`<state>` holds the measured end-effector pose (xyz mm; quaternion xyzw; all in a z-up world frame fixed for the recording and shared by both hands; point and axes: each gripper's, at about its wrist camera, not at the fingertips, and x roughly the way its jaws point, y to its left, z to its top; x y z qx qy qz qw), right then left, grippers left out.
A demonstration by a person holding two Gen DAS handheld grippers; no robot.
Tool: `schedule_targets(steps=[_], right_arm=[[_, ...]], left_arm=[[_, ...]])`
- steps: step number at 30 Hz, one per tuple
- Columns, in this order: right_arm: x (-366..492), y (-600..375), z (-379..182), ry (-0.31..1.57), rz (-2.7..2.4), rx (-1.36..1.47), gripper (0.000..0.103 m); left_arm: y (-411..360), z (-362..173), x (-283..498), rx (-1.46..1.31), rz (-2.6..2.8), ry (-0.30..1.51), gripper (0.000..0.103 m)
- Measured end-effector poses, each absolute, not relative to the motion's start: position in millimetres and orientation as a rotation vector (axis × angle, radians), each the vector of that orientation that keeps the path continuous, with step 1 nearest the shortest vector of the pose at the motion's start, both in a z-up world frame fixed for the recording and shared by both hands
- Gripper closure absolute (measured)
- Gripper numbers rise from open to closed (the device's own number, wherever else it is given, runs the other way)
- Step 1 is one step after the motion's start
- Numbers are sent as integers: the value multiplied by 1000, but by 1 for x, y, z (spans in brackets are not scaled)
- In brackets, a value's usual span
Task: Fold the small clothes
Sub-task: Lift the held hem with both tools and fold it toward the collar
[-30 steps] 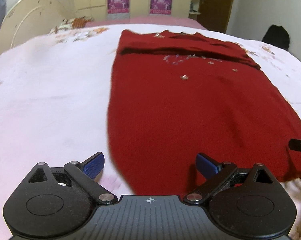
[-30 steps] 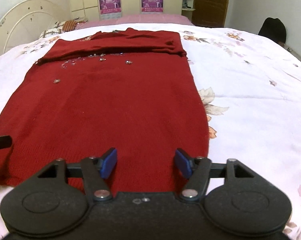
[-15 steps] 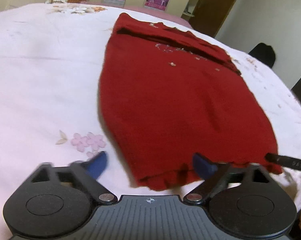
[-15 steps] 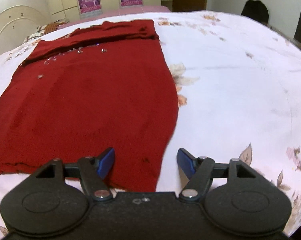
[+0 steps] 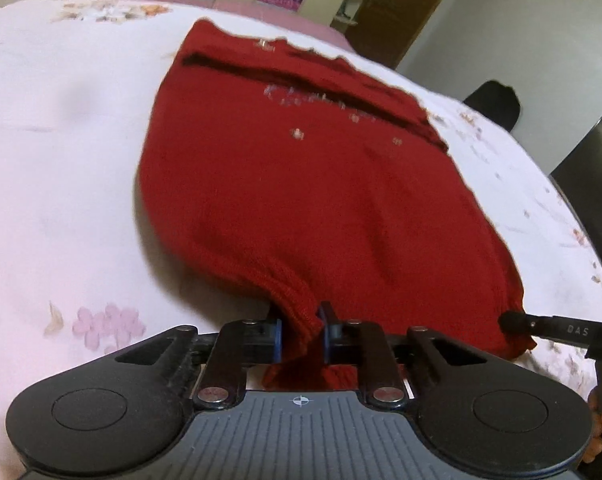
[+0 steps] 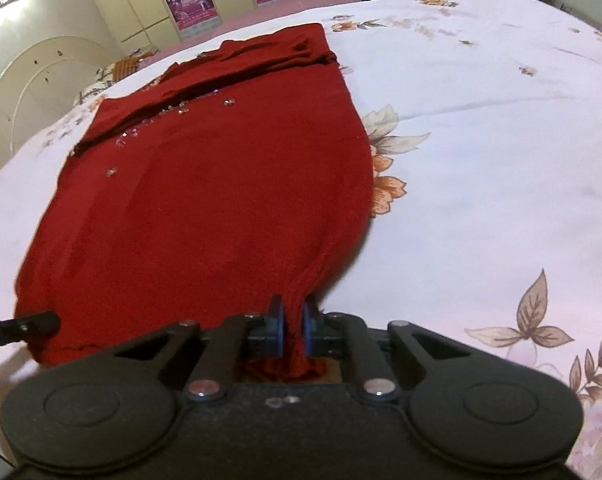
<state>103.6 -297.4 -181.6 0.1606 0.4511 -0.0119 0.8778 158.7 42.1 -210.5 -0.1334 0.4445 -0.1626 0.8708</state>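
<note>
Red knit sweater [image 5: 321, 184], ribbed hem bunched in both grippers' closing jaws.

L hand-held gripper [image 5: 300, 330] closing on cloth; R hand-held gripper [image 6: 294, 330] clamped.

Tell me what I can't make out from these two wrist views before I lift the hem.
- Hem corner held in the left tool: left wrist view, the pads and tool body cover the red sweater behind them.
- Hem corner held in the right tool: right wrist view, same.
- Sweater's underside and sleeves: both views, hidden beneath the fabric and the folded far end.
- Sequin pattern: left wrist view, blurred.
- Near edge of the bed sheet: both views, cut off by tool bodies.
</note>
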Motion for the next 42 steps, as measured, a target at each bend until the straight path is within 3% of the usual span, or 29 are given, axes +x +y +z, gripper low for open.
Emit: schedule_targets(steps=[3,6,17,26,30,32,33,34,38,40,42], right_arm=[[104,-303,-165,876,1,368,95],[117,-305,-147,811,25,374,95],[242,-324,-118,663,78,388,97],[364,-333,-142,679,67,387,97],[386,-333,-169,799,74,384,93],[382,-333,-174,820,91,381,80],[377,-335,-177,822,83,392,75],[375,-338,-178,825,90,411,74],[367,-344,-177,830,76,409,72],[363,-345,-176,820,67,402,54],[357,-343,-174,805,69,376,45]], left_arm=[[40,-193,167,-255,-350,854,85],[42,-172,183,-256,-345,773,98],[32,-152,309,-291,-288,679,98],[22,-177,430,-216,-235,791,98],[31,-177,428,-167,-281,879,97],[35,-182,420,-155,-311,937,80],[36,-186,416,-158,-321,963,45],[38,-190,411,-163,-319,968,20],[39,-197,383,-174,-342,982,15],[38,-202,371,-198,-348,1005,16],[38,-205,361,-223,-352,1017,16]])
